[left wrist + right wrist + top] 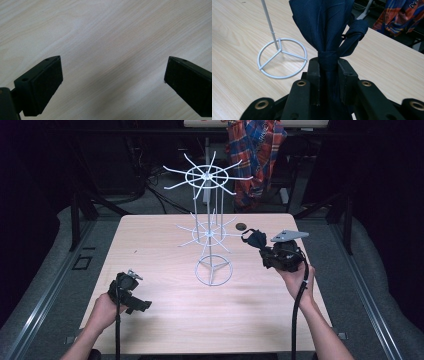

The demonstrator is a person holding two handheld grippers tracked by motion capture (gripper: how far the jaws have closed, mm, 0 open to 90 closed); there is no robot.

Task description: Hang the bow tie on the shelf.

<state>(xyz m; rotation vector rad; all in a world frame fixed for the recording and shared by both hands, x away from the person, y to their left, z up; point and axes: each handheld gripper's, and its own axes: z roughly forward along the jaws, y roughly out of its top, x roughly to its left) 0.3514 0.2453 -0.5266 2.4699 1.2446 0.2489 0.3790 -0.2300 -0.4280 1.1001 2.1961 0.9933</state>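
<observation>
1. Two hand-held grippers are in our hands. The right hand-held gripper (pixel 329 67) has its jaws pressed together on a dark blue cloth bow (pixel 325 27), and it pinches the bow at the knotted middle band.
2. In the right gripper view we see the bow standing up out of the jaws, with its folded cloth spreading upward and one loop (pixel 355 31) hanging to the side.
3. In the high view the right hand-held gripper (pixel 257 246) is lifted above the right part of the desk (pixel 160 315), and the bow (pixel 254 239) points toward the white wire rack (pixel 209 232). The bow is near the lower ring of arms of the rack, but we cannot tell if it touches an arm.
4. The left hand-held gripper (pixel 112 82) has its jaws spread wide, and between them we see bare wood of the desk (pixel 105 37).
5. In the high view the left hand-held gripper (pixel 131 292) is low at the near left part of the desk, well apart from the rack.
6. The rack stands in the middle of the desk on a round wire base (pixel 282 58), with two rings of thin arms, one above the other.
7. A small dark round object (pixel 241 226) lies on the desk behind the rack.
8. A checked cloth in red and blue (pixel 256 155) hangs behind the desk.
</observation>
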